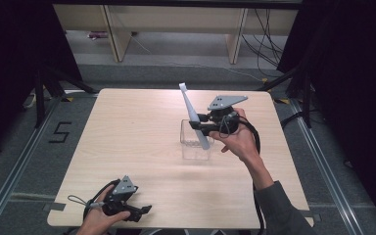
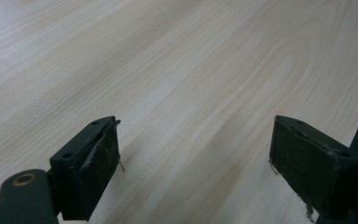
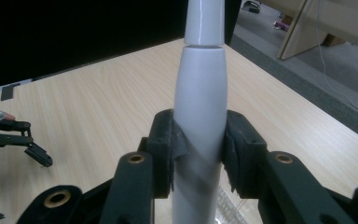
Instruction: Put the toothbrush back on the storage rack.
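1. At the near left corner of the pale wooden surface (image 1: 127,137), the person's left hand (image 1: 98,220) holds the left claw (image 1: 144,211) low over the wood, pointing toward the right along the near edge.
2. In the left gripper view this left claw (image 2: 196,158) stands wide open: its two black jaws are well apart, with bare wood grain between them and nothing held. The pads (image 2: 100,168) look worn and frayed at their edges.
3. The middle of the surface, between the two claws, is bare wood in the high view.
4. Right of centre stands a clear plastic container (image 1: 196,147), open at the top. A white electric toothbrush (image 1: 192,115) leans in it, its lower end inside the container and its thin head end tilted up and away toward the far edge.
5. The right claw (image 1: 196,125) reaches in from the right and is closed on the toothbrush's body just above the container's rim. The right hand (image 1: 237,139) holds it, a dark cable trailing back along the grey sleeve (image 1: 279,205).
6. In the right gripper view the right claw (image 3: 199,149) has both pads (image 3: 165,144) pressed against the sides of the white electric toothbrush (image 3: 200,98), which rises upright between them; a seam rings it higher up. The clear plastic container (image 3: 228,205) shows faintly below the jaws, and the left claw (image 3: 28,144) sits far off at the left.
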Demonstrator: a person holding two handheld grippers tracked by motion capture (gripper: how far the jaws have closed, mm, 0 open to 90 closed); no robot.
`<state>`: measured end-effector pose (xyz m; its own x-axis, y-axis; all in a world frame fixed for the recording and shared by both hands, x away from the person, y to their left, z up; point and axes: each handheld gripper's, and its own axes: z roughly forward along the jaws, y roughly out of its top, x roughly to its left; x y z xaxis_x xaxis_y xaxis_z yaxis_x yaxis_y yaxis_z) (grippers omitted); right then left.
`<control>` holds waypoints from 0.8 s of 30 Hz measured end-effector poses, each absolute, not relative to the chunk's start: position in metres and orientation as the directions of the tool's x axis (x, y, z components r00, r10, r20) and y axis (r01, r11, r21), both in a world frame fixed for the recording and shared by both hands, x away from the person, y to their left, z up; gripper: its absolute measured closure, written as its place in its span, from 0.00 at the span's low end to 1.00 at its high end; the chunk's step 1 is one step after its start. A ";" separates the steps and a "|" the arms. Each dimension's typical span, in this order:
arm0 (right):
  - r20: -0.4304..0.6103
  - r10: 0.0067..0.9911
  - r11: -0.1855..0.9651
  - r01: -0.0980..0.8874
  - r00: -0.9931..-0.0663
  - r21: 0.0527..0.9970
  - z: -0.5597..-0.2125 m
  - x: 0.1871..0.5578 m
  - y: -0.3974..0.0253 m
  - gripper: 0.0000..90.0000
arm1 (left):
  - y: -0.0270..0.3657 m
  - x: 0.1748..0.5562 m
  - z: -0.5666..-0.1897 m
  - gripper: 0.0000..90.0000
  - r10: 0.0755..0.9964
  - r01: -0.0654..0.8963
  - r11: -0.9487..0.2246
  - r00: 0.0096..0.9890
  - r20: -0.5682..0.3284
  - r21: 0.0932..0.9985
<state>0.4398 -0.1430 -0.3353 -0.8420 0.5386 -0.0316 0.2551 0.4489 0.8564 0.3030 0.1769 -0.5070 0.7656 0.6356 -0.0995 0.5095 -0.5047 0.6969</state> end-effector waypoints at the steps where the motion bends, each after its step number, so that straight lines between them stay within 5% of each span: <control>1: -0.041 0.542 0.442 0.243 -0.840 0.863 -0.336 0.442 -0.142 0.74 | 0.177 0.303 -0.507 0.17 0.634 0.507 -0.509 0.768 -0.097 0.696; 24: -0.026 0.601 0.459 0.319 -0.799 0.829 -0.365 0.487 -0.135 0.74 | 0.177 0.303 -0.506 0.17 0.628 0.507 -0.503 0.771 -0.107 0.700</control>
<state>0.4872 -0.1353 -0.3647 -0.7988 0.6011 -0.0260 0.3187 0.4593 0.8291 0.3026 0.1773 -0.5065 0.7707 0.6282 -0.1067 0.5071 -0.5033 0.6996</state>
